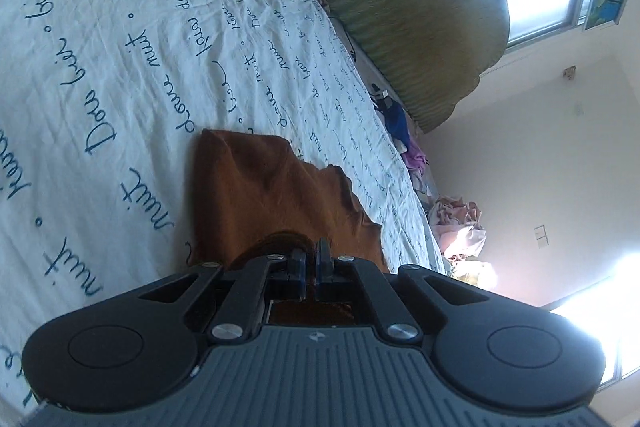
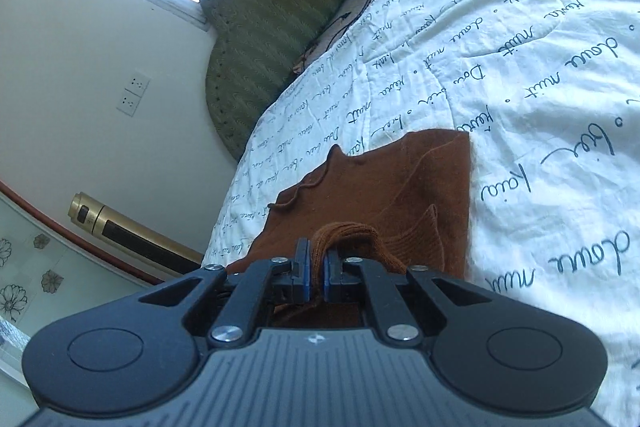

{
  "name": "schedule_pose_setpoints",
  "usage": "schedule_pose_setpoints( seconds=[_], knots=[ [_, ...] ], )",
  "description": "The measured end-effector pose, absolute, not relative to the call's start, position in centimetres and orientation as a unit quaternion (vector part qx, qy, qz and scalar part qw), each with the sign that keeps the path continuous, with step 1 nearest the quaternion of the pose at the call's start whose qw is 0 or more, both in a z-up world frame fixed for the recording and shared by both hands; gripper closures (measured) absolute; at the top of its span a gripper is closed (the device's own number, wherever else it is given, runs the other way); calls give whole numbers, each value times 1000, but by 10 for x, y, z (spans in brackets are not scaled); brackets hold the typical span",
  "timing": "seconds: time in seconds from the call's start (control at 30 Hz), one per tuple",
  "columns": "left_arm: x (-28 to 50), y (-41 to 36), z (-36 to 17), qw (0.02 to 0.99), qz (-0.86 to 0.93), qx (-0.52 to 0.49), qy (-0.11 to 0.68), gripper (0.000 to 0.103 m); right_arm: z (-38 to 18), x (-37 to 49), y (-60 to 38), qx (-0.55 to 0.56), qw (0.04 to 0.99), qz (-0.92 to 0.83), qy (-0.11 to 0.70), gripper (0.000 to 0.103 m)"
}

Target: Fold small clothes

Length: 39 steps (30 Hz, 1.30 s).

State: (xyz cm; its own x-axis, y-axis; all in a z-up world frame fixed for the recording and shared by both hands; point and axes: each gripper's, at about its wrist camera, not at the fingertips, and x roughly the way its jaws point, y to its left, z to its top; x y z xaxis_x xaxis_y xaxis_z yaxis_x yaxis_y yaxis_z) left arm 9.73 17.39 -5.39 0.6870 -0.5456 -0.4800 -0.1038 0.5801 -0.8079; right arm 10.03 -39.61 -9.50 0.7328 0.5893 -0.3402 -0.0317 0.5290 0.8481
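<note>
Both grippers are clamped on the rust-brown knitted garment (image 1: 256, 187): left gripper (image 1: 311, 259) fingers pinch one edge, right gripper (image 2: 316, 263) fingers grip a ribbed fold. The cloth lies on the white script-printed bedspread (image 1: 120, 67), beside a green padded headboard (image 1: 380, 7).

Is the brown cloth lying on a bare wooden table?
No, the brown cloth lies on a white bedspread printed with dark handwriting, not on a table.
</note>
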Motion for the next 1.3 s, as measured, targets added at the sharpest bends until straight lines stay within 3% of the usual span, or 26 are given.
schedule_pose_setpoints(
  seconds=[0.43, 0.67, 0.7, 0.77, 0.8, 0.87, 1.03, 1.13, 1.3],
  knots=[
    [190, 168, -91, 792, -99, -419, 433, 100, -133, 195, -386, 477, 779, 144, 380, 95],
    [209, 160, -92, 805, -90, -388, 439, 99, -125, 222, -368, 412, 807, 140, 400, 94],
    [210, 160, -89, 812, -87, -381, 433, 99, -125, 225, -365, 405, 807, 143, 405, 89],
    [210, 163, -82, 824, -75, -365, 427, 90, -126, 227, -364, 402, 804, 148, 413, 57],
    [207, 165, -76, 832, -71, -360, 417, 89, -121, 222, -365, 403, 807, 155, 403, 48],
    [196, 171, -62, 847, -61, -346, 398, 87, -106, 208, -370, 393, 827, 132, 381, 12],
    [160, 170, -29, 876, -77, -313, 358, 71, -77, 174, -375, 338, 865, 159, 335, 12],
    [141, 146, -21, 883, -111, -289, 354, 51, -71, 169, -363, 275, 884, 148, 348, 12],
    [118, 97, -35, 870, -164, -255, 388, 48, -87, 175, -369, 260, 874, 167, 375, 13]
  ],
)
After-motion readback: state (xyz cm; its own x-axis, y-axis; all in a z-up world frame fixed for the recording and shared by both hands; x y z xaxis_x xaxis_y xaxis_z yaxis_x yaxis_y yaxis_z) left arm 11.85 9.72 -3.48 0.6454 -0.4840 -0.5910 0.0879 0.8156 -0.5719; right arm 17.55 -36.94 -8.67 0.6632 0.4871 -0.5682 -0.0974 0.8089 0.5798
